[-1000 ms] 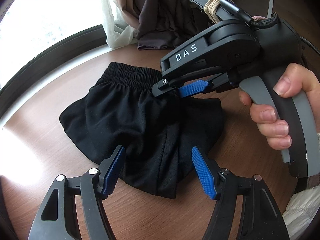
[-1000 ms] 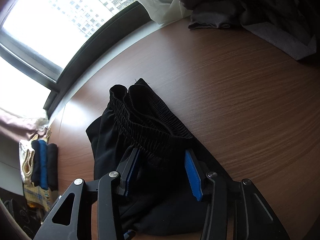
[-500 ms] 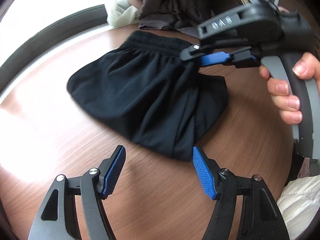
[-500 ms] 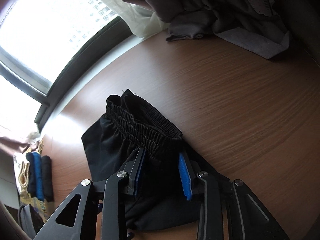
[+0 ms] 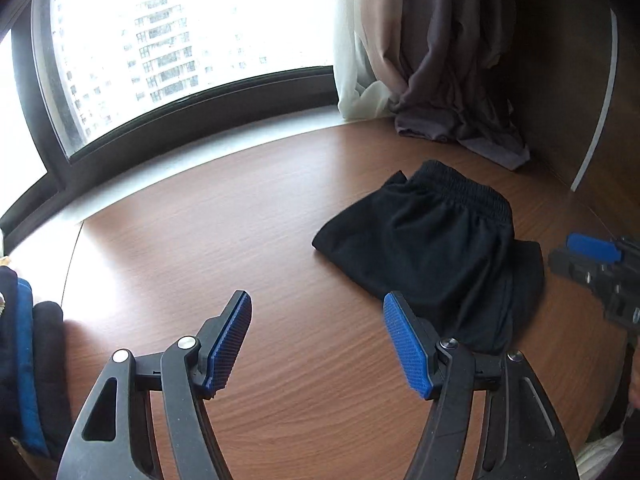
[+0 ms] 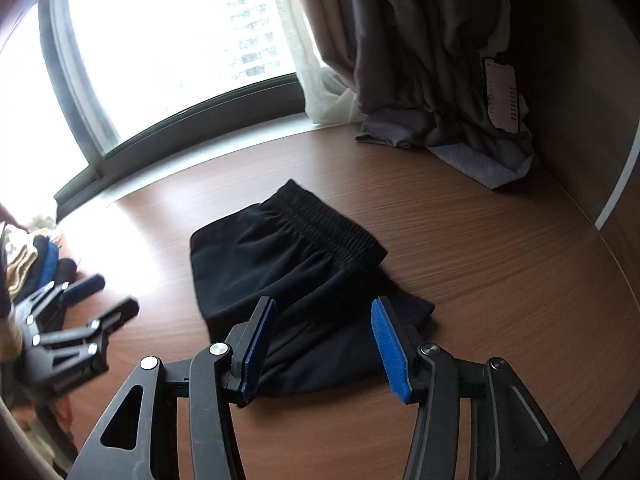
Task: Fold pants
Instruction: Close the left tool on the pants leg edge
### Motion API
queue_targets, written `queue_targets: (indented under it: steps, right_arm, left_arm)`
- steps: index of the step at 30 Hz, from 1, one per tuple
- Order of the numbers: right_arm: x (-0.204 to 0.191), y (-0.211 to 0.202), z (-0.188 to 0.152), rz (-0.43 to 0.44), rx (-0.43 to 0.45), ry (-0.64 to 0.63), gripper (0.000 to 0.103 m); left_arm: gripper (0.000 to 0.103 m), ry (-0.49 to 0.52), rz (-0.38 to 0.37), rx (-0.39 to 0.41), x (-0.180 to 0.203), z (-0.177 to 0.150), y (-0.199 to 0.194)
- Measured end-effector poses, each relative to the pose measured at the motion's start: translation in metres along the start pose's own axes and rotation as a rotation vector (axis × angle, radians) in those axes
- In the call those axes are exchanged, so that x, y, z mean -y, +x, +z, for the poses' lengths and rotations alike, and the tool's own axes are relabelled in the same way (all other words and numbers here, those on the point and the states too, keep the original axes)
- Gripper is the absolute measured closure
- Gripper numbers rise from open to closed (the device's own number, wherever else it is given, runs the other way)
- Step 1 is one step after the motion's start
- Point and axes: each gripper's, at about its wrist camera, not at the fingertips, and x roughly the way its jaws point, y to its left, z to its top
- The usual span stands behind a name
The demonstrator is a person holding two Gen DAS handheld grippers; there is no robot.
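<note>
Both grippers open, nothing held. Left gripper (image 5: pixel 316 340) above bare wooden table (image 5: pixel 240 240), jaws spread wide, clear of the cloth. Right gripper (image 6: pixel 322 344) jaws also apart, above the near edge of the black pants (image 6: pixel 296 280); contact cannot be told. Pants lie folded on the table, elastic waistband (image 6: pixel 332 224) toward the curtain (image 6: pixel 420 60). Stacked folded clothes (image 5: pixel 28 360) at table's left edge.
</note>
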Motion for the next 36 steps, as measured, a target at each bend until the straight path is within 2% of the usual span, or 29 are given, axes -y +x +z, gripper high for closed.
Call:
queue_targets:
  steps: [5, 13, 16, 19, 25, 28, 35, 36]
  right_arm:
    - [-0.042, -0.006, -0.023, -0.033, 0.000, -0.131, 0.052]
    - [-0.072, 0.006, -0.050, -0.081, -0.047, -0.097, 0.053]
    - [-0.079, 0.012, -0.058, -0.122, -0.072, -0.073, 0.054]
    - [-0.085, 0.019, -0.062, -0.178, -0.090, -0.050, 0.059]
    - [-0.099, 0.023, -0.063, -0.248, -0.075, -0.034, 0.059]
    - [-0.102, 0.030, -0.064, -0.287, -0.096, -0.031, 0.059]
    - [-0.099, 0.037, -0.062, -0.301, -0.116, 0.003, 0.059]
    - [-0.098, 0.038, -0.062, -0.297, -0.117, 0.003, 0.062]
  left_arm:
    - [0.035, 0.030, -0.038, 0.003, -0.014, 0.004, 0.004]
    - [0.050, 0.031, -0.182, -0.074, -0.027, 0.011, 0.037]
    - [0.059, 0.001, -0.237, -0.108, -0.037, 0.016, 0.054]
    - [0.064, 0.029, -0.280, -0.123, -0.036, 0.020, 0.064]
    - [0.066, 0.002, -0.348, -0.149, -0.036, 0.026, 0.082]
    - [0.066, -0.012, -0.360, -0.170, -0.035, 0.027, 0.093]
    - [0.066, -0.004, -0.371, -0.177, -0.027, 0.033, 0.107]
    - [0.066, -0.008, -0.379, -0.178, -0.026, 0.034, 0.108]
